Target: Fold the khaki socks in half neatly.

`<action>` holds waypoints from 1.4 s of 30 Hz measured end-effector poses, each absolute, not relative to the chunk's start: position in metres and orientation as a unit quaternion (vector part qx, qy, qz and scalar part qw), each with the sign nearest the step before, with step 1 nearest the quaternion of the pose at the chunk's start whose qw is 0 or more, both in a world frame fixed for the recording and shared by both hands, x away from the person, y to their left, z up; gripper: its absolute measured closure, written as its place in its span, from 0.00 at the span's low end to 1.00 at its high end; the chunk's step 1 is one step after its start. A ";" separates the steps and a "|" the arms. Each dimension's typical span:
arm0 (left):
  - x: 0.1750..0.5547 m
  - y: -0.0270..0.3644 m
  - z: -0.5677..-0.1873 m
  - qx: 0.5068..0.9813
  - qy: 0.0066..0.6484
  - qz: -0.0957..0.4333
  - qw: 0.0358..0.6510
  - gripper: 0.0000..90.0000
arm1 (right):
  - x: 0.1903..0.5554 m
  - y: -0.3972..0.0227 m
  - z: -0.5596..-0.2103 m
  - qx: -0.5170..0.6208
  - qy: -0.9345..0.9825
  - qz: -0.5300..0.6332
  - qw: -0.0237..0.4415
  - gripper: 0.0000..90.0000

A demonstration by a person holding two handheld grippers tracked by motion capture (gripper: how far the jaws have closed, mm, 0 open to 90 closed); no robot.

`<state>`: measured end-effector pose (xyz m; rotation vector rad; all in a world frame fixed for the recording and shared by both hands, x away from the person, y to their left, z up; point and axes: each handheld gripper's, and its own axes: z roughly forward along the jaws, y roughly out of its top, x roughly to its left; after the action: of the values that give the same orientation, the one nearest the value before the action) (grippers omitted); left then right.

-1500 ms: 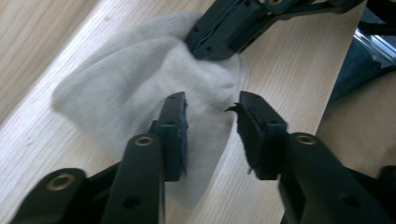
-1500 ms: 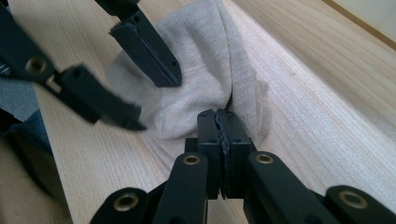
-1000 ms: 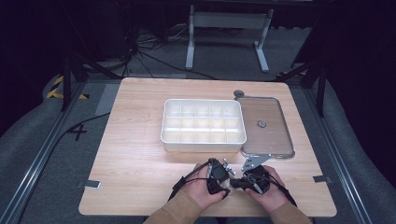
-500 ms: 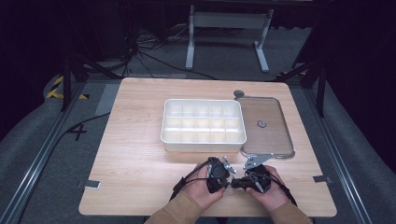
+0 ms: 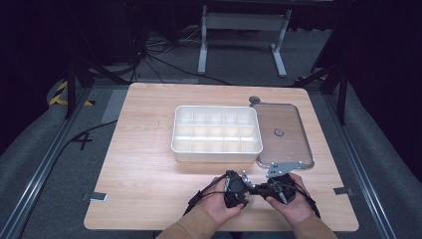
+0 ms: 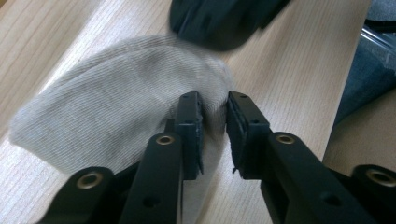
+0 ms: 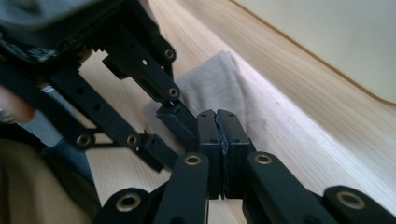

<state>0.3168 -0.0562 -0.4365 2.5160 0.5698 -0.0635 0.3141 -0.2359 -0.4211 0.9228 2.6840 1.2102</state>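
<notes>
Left claw (image 6: 215, 126): jaws part-spread with a narrow gap, just been opening; a fold of the grey cloth lies in the gap, pads not pressing on it. Seen from above, it sits at the near edge of the surface, held in the person's left hand (image 5: 221, 206).
Right claw (image 7: 218, 140): jaws pressed together, pad to pad; whether a thin edge of cloth is caught between them I cannot tell. Tips rest close against the left claw's tips.
Right hand (image 5: 291, 204): near edge of the surface, just beside the left hand.
Grey cloth (image 6: 112, 107): ribbed knit, soft, lying flat on the surface between the two claws at the near edge; one rounded end spreads away from the left claw.
Surface (image 5: 144, 149): pale wood grain.
Compartment box (image 5: 217, 133): white, open-topped, divided into small cells; middle of the surface, beyond the claws, well apart from the cloth.
Clear lid (image 5: 282, 134): lies flat just to the right of the box, touching or nearly touching its side.
Floor (image 5: 59, 149): grey carpet around the surface; cables and a metal stand at the far side.
</notes>
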 end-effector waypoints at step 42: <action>0.318 -0.021 -0.435 0.937 0.255 -0.036 0.234 1.00 | 0.316 -0.225 -0.440 0.290 0.907 0.304 0.036 0.99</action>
<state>0.3181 -0.0209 -0.4355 2.5727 0.7010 -0.0986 0.3157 -0.2249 -0.4401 0.8898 2.7857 0.9353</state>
